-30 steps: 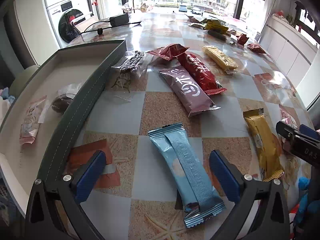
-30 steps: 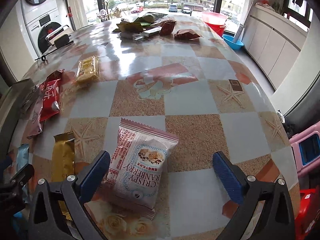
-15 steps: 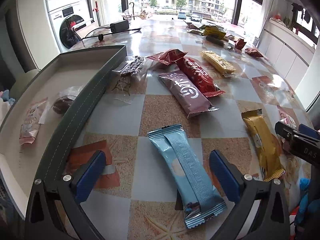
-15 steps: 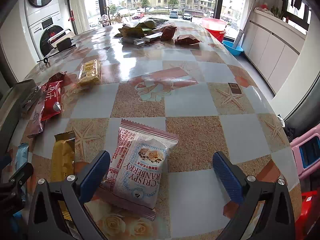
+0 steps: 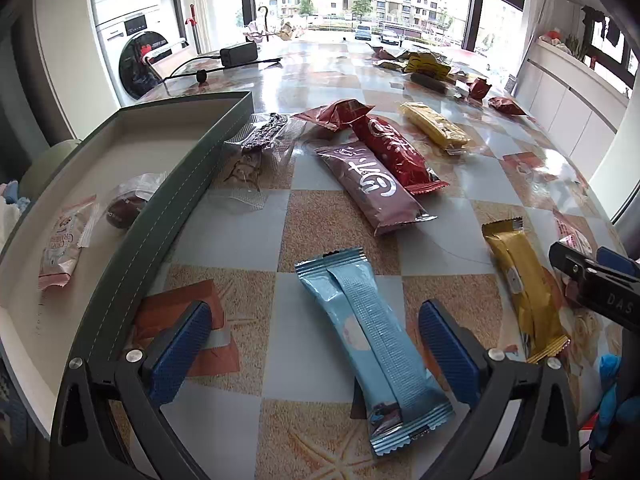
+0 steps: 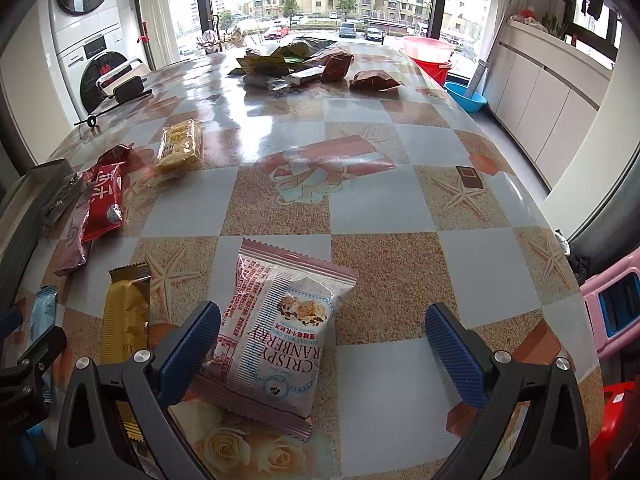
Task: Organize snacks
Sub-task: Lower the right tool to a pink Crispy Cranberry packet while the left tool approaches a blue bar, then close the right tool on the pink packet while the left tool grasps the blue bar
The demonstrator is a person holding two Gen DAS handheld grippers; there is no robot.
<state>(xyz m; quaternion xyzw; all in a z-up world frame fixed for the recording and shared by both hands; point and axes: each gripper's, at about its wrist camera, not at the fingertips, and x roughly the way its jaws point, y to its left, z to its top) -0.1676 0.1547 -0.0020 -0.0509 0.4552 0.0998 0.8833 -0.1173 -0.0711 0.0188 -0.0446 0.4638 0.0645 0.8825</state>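
Note:
My left gripper [image 5: 316,346] is open, its blue pads either side of a light blue snack bar [image 5: 368,344] lying flat on the table. A grey tray [image 5: 172,188] at the left holds a pink cranberry packet [image 5: 62,244] and a dark round snack [image 5: 124,208]. My right gripper [image 6: 322,346] is open over a pink-and-white cranberry packet [image 6: 280,332] that lies between its pads. A gold bar [image 5: 520,284] [image 6: 126,316] lies between the two grippers. Maroon [image 5: 372,188] and red [image 5: 394,152] packets, a yellow biscuit pack [image 5: 434,128] and a clear-wrapped dark snack [image 5: 264,136] lie farther out.
More wrappers are piled at the table's far end [image 6: 296,64]. A black power adapter and cable [image 5: 238,54] lie at the far left. A washing machine [image 5: 140,48] stands behind, cabinets [image 6: 548,92] run along the right, and a pink stool [image 6: 612,308] stands past the table's right edge.
Both grippers have tilted slightly upward, showing more of the window. No snack has moved and both sets of jaws stay wide.

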